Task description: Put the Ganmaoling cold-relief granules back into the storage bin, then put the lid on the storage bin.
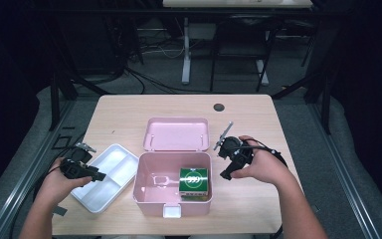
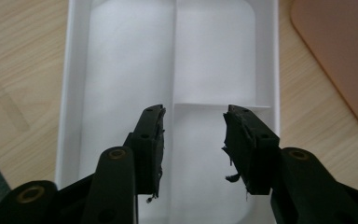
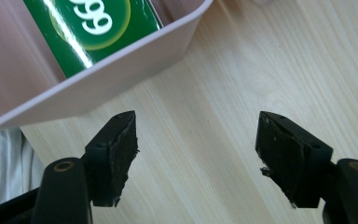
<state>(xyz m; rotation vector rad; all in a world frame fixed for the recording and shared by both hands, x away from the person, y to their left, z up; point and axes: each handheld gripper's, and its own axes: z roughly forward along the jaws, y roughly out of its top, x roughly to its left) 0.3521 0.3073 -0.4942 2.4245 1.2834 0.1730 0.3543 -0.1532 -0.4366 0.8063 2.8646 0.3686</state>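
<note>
Dark room behind, cables on the grey floor (image 1: 169,74); pale wood tabletop (image 1: 189,107) up front. Pink box (image 1: 146,191) open, lid (image 1: 176,133) back, green packet (image 1: 194,181) inside at its right. White tray (image 1: 107,177) just left. Left claw (image 2: 193,140) over the tray, apart, nothing between. Right claw (image 3: 196,154) beside the box, apart, empty.

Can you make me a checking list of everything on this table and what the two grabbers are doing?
Surface: wooden table, bare around the things.
Job's things: pink box open, lid behind it, green packet inside; white tray with compartments, left of box.
Clutter: nothing seen.
Grippers: left tool open above the tray; right tool open over bare table beside the box.
Cables: black cable by right hand.
Surroundings: dark room, desk legs behind.
</note>
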